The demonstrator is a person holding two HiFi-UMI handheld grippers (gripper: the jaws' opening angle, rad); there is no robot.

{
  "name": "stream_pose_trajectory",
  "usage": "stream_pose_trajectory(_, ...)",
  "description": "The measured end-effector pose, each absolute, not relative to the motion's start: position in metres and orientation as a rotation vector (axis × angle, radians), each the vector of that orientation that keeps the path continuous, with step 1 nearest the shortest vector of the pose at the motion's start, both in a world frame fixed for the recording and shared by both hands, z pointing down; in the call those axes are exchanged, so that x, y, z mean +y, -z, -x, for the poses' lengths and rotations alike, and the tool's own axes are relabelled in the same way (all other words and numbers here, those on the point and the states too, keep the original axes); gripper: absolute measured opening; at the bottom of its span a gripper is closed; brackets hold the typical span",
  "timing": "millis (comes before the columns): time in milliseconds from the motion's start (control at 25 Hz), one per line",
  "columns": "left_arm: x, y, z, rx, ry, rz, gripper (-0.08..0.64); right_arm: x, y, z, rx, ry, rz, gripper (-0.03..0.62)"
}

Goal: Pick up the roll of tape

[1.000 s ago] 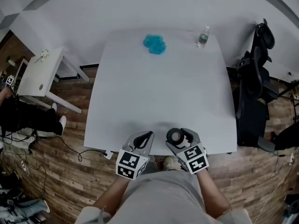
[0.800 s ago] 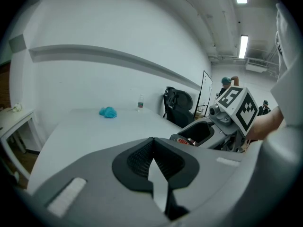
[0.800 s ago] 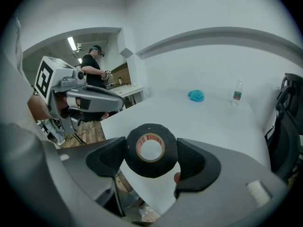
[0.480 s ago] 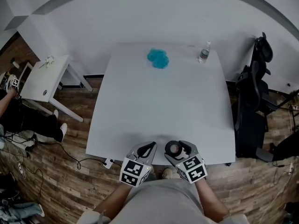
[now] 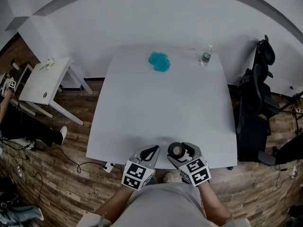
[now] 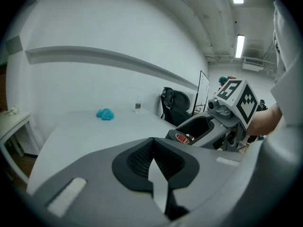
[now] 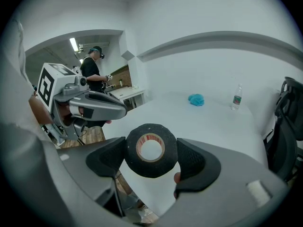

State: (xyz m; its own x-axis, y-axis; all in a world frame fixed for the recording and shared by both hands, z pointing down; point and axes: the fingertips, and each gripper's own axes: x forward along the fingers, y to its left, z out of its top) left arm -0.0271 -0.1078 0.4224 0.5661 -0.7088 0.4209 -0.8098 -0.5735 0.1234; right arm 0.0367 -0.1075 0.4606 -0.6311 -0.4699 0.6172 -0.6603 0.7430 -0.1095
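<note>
The white table [image 5: 161,108] stretches ahead of both grippers, which hover side by side at its near edge. The left gripper [image 6: 152,143] has its jaws closed together on nothing. Just to its right, the right gripper [image 7: 150,156] stands wide, pads clamped across the outer rim of the roll of tape [image 7: 151,170], apparently clear of the tabletop. Light, firm and matte, the roll should sit securely when gripped across its width. Far ahead lie a blue cloth [image 5: 159,61] and a small bottle [image 5: 205,56], contents indiscernible.

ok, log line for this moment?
phase: tape gripped | right gripper: shut on black tape roll | left gripper: shut, empty | place: over white table, near edge
</note>
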Motion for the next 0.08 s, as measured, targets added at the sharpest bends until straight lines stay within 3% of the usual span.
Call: stream_pose_trajectory(80,-0.1077,-0.4227,0.0275,-1.249,-0.473,-2.499,0.018,-0.1081,-0.4602,-0.0364,-2.372,-0.438,-0.853,0.347)
